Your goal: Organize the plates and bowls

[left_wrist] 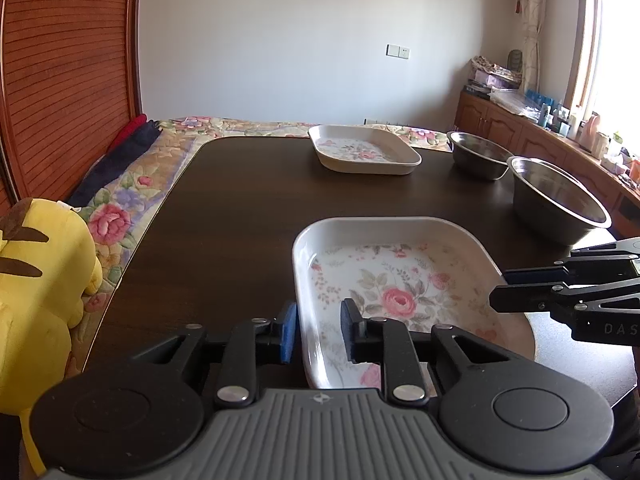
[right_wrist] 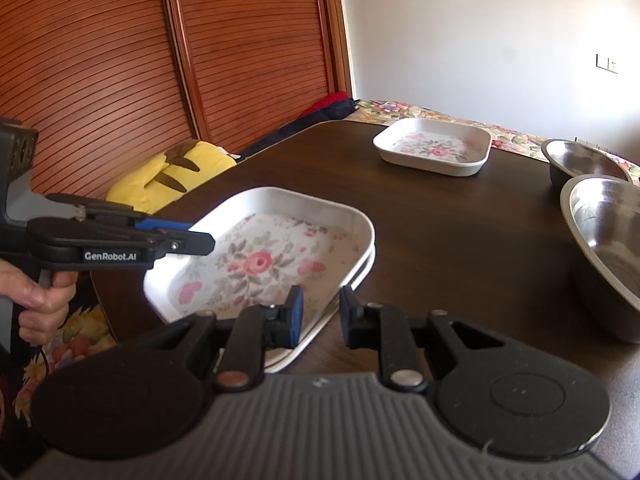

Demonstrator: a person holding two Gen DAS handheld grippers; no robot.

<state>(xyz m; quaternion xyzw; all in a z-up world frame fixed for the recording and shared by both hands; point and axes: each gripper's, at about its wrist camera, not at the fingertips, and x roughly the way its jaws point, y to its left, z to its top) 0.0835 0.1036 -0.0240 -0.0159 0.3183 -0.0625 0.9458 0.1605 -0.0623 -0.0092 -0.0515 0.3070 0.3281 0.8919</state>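
A square white plate with a rose pattern point(left_wrist: 400, 292) point(right_wrist: 256, 260) lies near the front of the dark table point(left_wrist: 240, 200). In the right wrist view a second rim shows under it, so it rests on another plate. My left gripper point(left_wrist: 318, 330) point(right_wrist: 200, 236) is open, its fingers straddling the plate's left rim. My right gripper point(right_wrist: 320, 316) point(left_wrist: 500, 288) is open astride the near right corner rim. A matching plate point(left_wrist: 364, 152) point(right_wrist: 434, 146) sits at the far side. A large steel bowl point(left_wrist: 560, 204) point(right_wrist: 604, 248) and a smaller steel bowl point(left_wrist: 476, 156) point(right_wrist: 580, 164) stand to the right.
A yellow plush toy point(left_wrist: 40, 280) point(right_wrist: 172, 176) lies on the floral quilt point(left_wrist: 132, 184) left of the table. Slatted wooden doors point(right_wrist: 240, 60) rise behind it. A person's hand point(right_wrist: 40, 300) grips the left handle. A cluttered cabinet point(left_wrist: 540, 128) runs under the window.
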